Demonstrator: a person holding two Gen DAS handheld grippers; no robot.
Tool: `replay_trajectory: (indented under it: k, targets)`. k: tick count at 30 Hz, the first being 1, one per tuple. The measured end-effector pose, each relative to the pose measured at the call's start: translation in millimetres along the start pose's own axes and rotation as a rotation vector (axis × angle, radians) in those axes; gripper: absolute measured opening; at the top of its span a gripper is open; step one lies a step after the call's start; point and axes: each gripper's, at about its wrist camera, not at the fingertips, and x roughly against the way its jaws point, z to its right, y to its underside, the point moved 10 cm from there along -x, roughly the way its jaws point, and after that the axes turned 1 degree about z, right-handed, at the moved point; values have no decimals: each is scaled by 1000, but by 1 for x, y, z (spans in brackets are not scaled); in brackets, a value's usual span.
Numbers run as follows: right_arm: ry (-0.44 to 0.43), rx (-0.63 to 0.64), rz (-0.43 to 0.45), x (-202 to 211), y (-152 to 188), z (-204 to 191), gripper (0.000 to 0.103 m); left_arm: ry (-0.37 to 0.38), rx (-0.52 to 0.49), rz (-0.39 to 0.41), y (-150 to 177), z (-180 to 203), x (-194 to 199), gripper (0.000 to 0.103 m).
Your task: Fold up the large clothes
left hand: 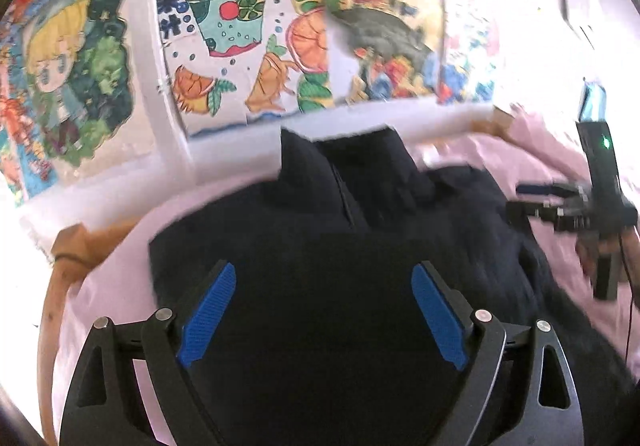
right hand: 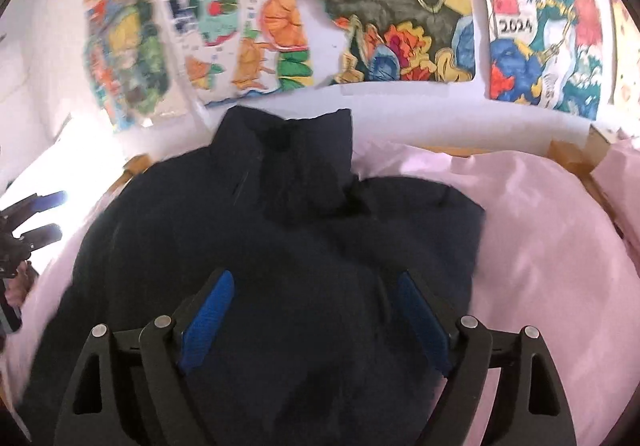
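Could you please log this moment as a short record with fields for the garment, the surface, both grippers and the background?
garment: dark navy jacket, collar toward the wall, lying spread and rumpled
surface: pink sheet under the jacket
left gripper: open, over the jacket, nothing between its fingers
right gripper: open, over the jacket, nothing between its fingers
background: colourful children's drawings on a white wall
fold: cannot tell how far along
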Motion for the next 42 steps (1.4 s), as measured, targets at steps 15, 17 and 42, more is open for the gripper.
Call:
replay_trajectory:
  k: [15, 17, 42]
  targets:
    - [-36, -271, 15, -115, -84, 5, 81, -23, 228, -48, -61, -71, -125, 86]
    - [-23, -274, 16, -125, -85, 4, 72, -11, 283, -57, -58, -78, -134, 86]
    - [-10, -45, 152, -49, -78, -37, 15, 144, 427, 81, -70, -72, -71, 1]
